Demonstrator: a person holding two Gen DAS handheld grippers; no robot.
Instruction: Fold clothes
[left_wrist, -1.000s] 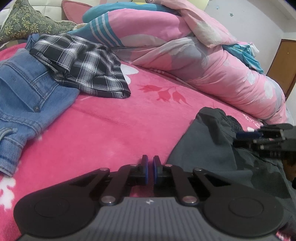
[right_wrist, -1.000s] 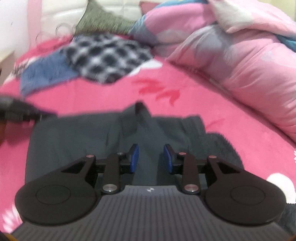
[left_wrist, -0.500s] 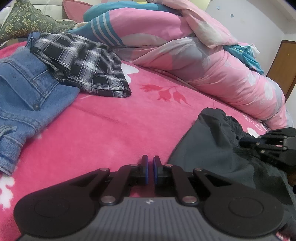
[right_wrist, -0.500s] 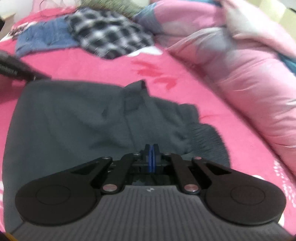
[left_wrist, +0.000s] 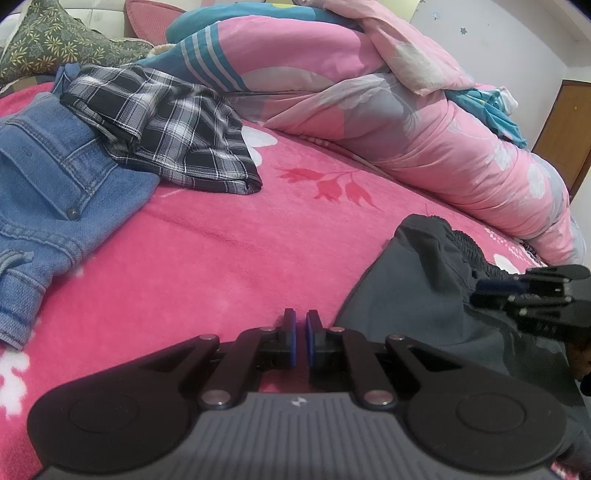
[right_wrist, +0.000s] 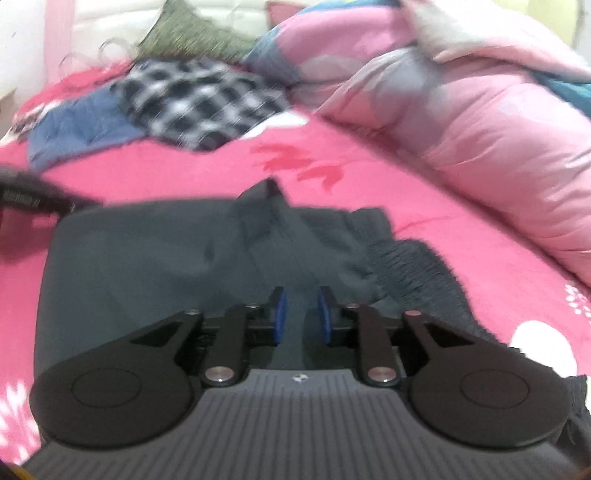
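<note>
Right gripper (right_wrist: 300, 319) opening over dark grey garment (right_wrist: 147, 258), nothing pinched, left gripper (left_wrist: 300, 339) closed, empty

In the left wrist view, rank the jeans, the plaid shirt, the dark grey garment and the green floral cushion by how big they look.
1. jeans, though nearness to the camera enlarges them
2. dark grey garment and plaid shirt: look alike, not ranked; the garment is partly hidden
3. green floral cushion, farthest away and cut off by the frame

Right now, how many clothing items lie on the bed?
3: blue jeans far left, plaid shirt overlapping them, dark grey shorts at the right. Others may hide behind the quilt.
</note>
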